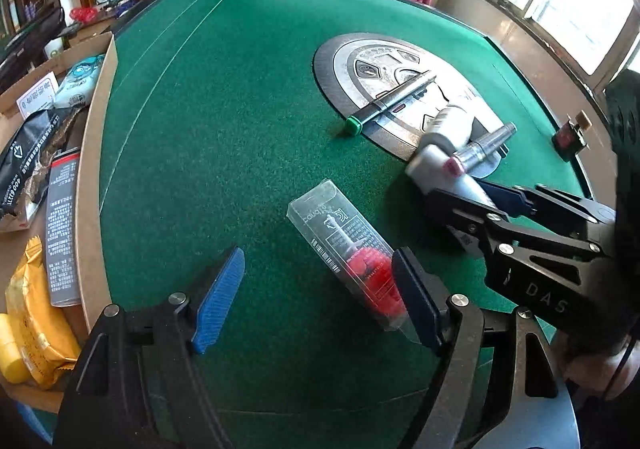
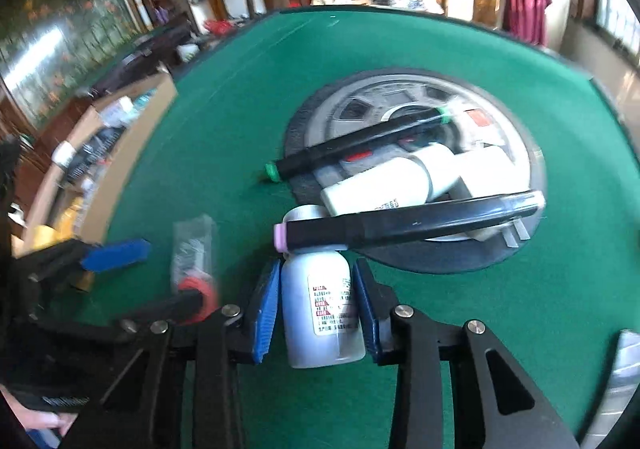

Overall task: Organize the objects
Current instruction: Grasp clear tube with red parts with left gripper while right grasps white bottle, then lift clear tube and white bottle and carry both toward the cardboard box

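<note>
Progress check. The sorting looks early: most loose items lie on the green table point(image 1: 240, 89), and nothing in either view shows which of them has already been dealt with.

Left gripper point(image 1: 316, 293): jaws spread wide, pinching nothing. The clear plastic case point(image 1: 348, 249) with the red part inside lies flat on the felt between the jaws, close against the right-hand pad and well clear of the left-hand one. No pad presses on it. Judgement: this item is free on the table, not in hand.

Right gripper point(image 2: 316, 309): jaws drawn in on the white bottle point(image 2: 320, 309). Both blue pads sit against its sides, label facing the camera, so I read this as a pinch. The bottle's cap end points forward from the jaws and runs under the pink-tipped black pen point(image 2: 400, 225), which lies across just ahead of the fingertips. Whether the bottle is lifted off the felt cannot be told.

Beyond both jaws, on and around the round metal centre plate point(image 1: 360, 61): a green-capped black pen point(image 1: 396, 97), a second white bottle point(image 2: 384, 185) and a white tube-like item beside it. All loose, some overlapping.

Left of the left jaws, a cardboard box point(image 1: 94, 177) at the table edge holds packets; probably the destination, though that is a guess.

Remaining, by my reading: the held bottle to place, then the case, both pens and the other white items.
</note>
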Demonstrator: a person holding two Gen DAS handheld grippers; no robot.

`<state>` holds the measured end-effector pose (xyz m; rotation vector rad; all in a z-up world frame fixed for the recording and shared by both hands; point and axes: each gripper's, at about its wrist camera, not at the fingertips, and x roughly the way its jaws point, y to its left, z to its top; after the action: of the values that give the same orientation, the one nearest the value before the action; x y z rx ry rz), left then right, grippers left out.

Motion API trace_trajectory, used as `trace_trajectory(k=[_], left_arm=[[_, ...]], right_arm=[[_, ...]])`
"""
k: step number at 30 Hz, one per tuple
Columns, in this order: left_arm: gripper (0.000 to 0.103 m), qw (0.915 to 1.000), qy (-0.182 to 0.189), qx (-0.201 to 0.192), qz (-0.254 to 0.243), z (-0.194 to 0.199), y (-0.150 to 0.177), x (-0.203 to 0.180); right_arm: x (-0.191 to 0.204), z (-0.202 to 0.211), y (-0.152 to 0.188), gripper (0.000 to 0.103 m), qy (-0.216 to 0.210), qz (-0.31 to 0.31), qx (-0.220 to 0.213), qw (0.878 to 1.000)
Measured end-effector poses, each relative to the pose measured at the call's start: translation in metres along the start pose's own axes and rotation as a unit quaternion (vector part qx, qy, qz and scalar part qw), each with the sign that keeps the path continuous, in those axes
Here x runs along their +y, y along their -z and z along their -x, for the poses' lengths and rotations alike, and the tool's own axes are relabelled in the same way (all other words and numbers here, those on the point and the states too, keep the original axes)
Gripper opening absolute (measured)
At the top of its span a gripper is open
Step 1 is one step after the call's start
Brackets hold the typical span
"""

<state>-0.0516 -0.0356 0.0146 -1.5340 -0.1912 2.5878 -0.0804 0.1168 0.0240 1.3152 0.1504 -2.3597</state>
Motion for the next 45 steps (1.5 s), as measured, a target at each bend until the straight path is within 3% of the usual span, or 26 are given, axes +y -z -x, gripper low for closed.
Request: trace_trajectory(k=[4, 7, 11, 16, 18, 21, 28, 40, 45], left_arm=[[0.077, 0.9999, -0.011, 0.002, -0.002, -0.002, -0.001, -0.008], [0.074, 0.9989, -0.022, -0.019, -0.036, -0.001, 0.000, -0.024], [0.042, 0.9975, -0.005, -0.025, -0.066, -0.003, 0.002, -0.037], [0.028, 0.9956, -0.003, -0.030, -0.089, 0.002, 0.007, -0.044], [0.017, 0.9953, -0.014, -0.030, -0.091, 0.002, 0.007, -0.040], [0.016, 0.9965, -0.021, -0.021, -0.078, -0.006, 0.002, -0.032], [0.017, 0.9945, -0.031, -0.034, -0.094, -0.016, -0.004, -0.036], [0.014, 0.9963, 0.040, -0.060, -0.047, -0.015, -0.009, -0.011], [0.014, 0.9957, 0.031, -0.064, -0.060, -0.015, -0.007, -0.014]], right_arm=[[-0.003, 0.003, 0.002, 0.034, 0.030, 0.017, 0.002, 0.999], [-0.004, 0.000, 0.003, 0.034, 0.040, 0.022, 0.004, 0.999], [-0.003, -0.004, 0.005, 0.034, 0.055, 0.027, 0.006, 0.998], [-0.006, -0.004, 0.005, 0.034, 0.058, 0.024, 0.008, 0.998], [-0.005, -0.002, 0.005, 0.034, 0.051, 0.025, 0.008, 0.998], [-0.005, -0.001, 0.005, 0.034, 0.030, 0.017, 0.010, 0.999], [0.001, -0.003, 0.006, 0.034, 0.047, 0.033, 0.015, 0.998], [0.003, 0.006, 0.002, 0.034, 0.051, 0.029, -0.010, 0.998], [0.001, -0.002, 0.004, 0.034, 0.046, 0.025, -0.002, 0.999]])
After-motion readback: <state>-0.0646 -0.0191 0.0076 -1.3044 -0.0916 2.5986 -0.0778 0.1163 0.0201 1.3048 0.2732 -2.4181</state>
